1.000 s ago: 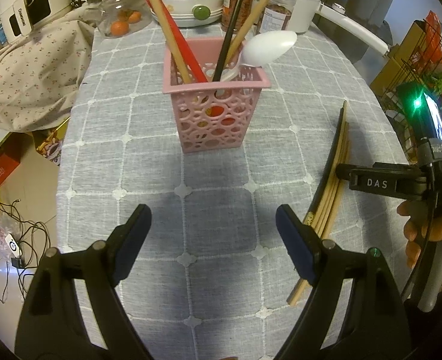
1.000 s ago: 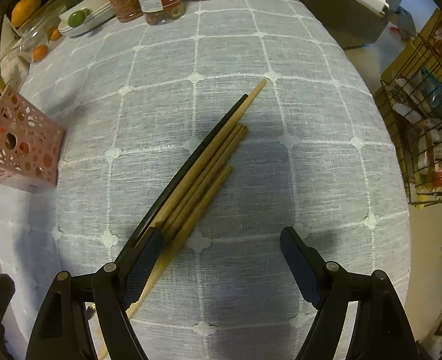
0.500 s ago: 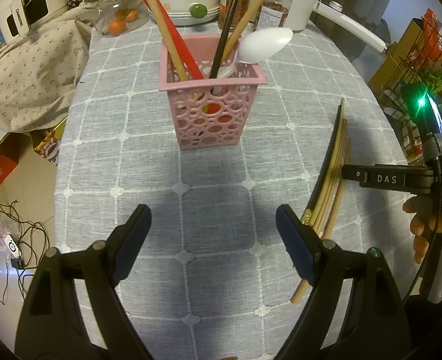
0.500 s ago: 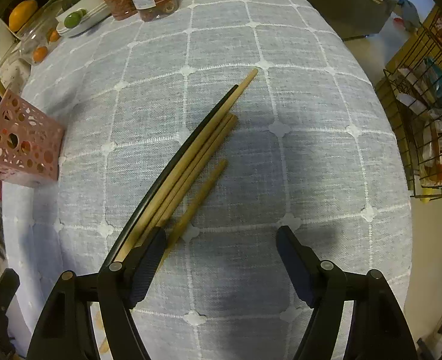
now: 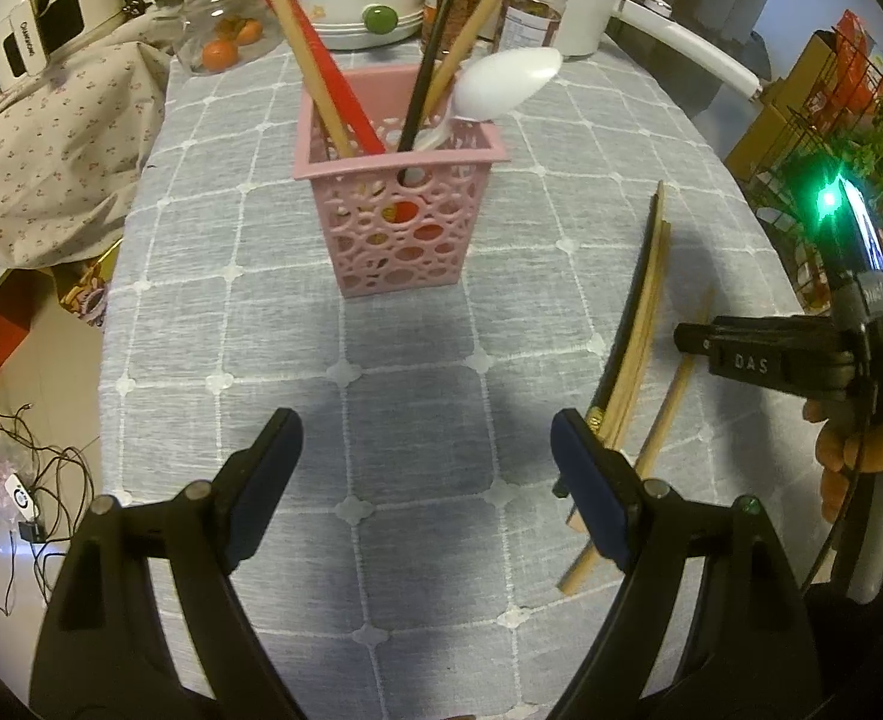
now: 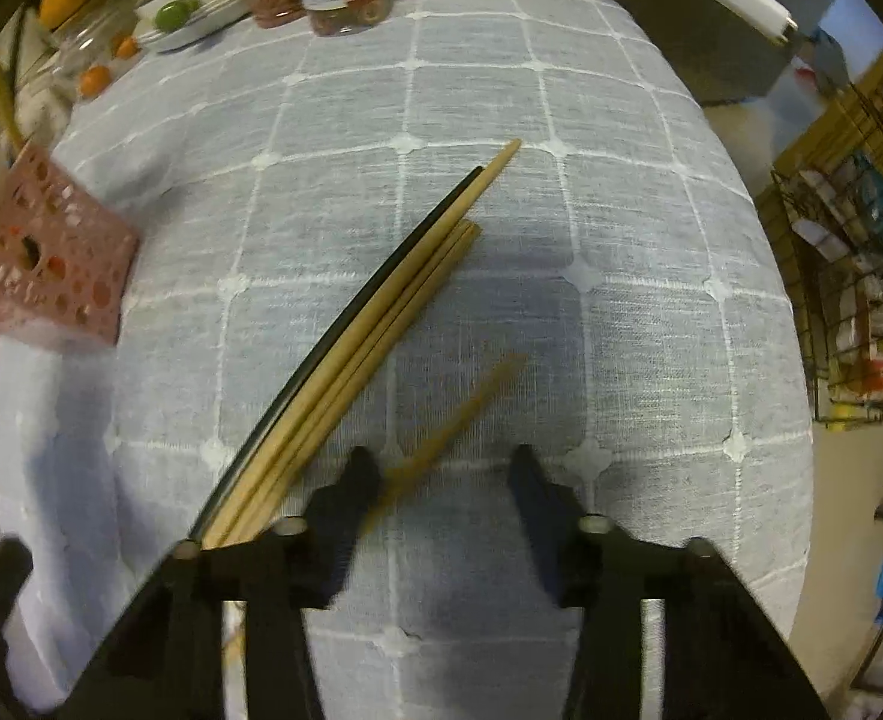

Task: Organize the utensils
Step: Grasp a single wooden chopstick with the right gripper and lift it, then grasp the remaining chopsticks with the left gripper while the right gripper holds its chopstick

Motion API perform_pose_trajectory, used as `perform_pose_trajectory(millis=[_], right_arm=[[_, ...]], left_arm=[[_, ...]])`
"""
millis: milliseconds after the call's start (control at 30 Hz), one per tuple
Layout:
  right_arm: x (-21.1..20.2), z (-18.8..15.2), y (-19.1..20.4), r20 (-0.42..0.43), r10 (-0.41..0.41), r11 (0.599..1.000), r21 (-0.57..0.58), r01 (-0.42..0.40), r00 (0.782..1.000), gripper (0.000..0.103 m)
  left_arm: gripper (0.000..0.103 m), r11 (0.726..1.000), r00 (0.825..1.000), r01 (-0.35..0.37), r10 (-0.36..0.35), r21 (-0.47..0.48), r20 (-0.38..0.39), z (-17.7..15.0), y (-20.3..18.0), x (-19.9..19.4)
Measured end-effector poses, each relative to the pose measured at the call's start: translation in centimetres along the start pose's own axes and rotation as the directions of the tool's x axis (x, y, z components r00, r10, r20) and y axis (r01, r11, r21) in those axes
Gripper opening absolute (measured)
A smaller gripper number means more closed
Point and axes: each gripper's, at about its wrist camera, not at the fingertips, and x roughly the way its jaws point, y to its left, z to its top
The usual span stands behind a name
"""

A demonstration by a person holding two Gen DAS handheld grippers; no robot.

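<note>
The right gripper [image 6: 441, 480] points almost straight down near the right edge of the table [image 6: 621, 210], and a single wooden chopstick [image 6: 465, 402] lies between its fingers, split off from the rest. Its long axis runs diagonally, from low beside the left finger up and away toward the far right, so it crosses the gap at a slant, not squarely. The jaws have just been closing: they stand narrowed but still apart, the left pad at or touching the stick and the right pad clear of it, so I judge nothing is gripped yet; blur hides the exact contact. Just to the left lies the bundle of chopsticks [image 6: 357, 354], one black and three wooden, side by side on the same slant and touching each other. The left gripper [image 5: 426, 468] hovers wide apart and empty over bare cloth near the front edge, with the bundle [image 5: 639, 324] passing just beside its right finger. The right gripper is clearly the one placed for the loose stick [image 5: 675, 396]. The pink basket [image 5: 399, 222] stands upright toward the middle of the table, well apart from the sticks and to their left, and holds wooden, red and black chopsticks [image 5: 417, 84] and a white spoon [image 5: 501, 84], all leaning out above its rim.
</note>
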Motion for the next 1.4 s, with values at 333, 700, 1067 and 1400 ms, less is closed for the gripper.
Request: perform_pose_trajectory(millis=[333, 700, 1067, 1400], right_arm=[[-1.3, -1.2, -5.6, 0.009, 0.079, 0.997, 0.008, -0.079, 0.997, 0.006], [-4.0, -1.7, -11.1, 0.098, 0.176, 0.979, 0.082, -0.185, 0.979, 0.006], [-3.9, -0.8, -14.2, 0.111, 0.237, 0.963, 0.100, -0.248, 0.965, 0.006], [-4.4, -0.5, -15.1, 0.135, 0.275, 0.951, 0.110, -0.290, 0.952, 0.006]], left_arm=[[0.085, 0.991, 0.999, 0.042, -0.045, 0.127, 0.023, -0.4, -3.6, -0.9], [0.015, 0.956, 0.996, 0.081, -0.071, 0.282, -0.049, 2.4, -12.9, 4.2], [0.008, 0.973, 0.998, 0.002, 0.011, 0.230, -0.058, 9.4, -16.0, 9.1], [0.006, 0.981, 0.990, 0.036, -0.009, 0.193, -0.139, 11.0, -15.5, 11.2]])
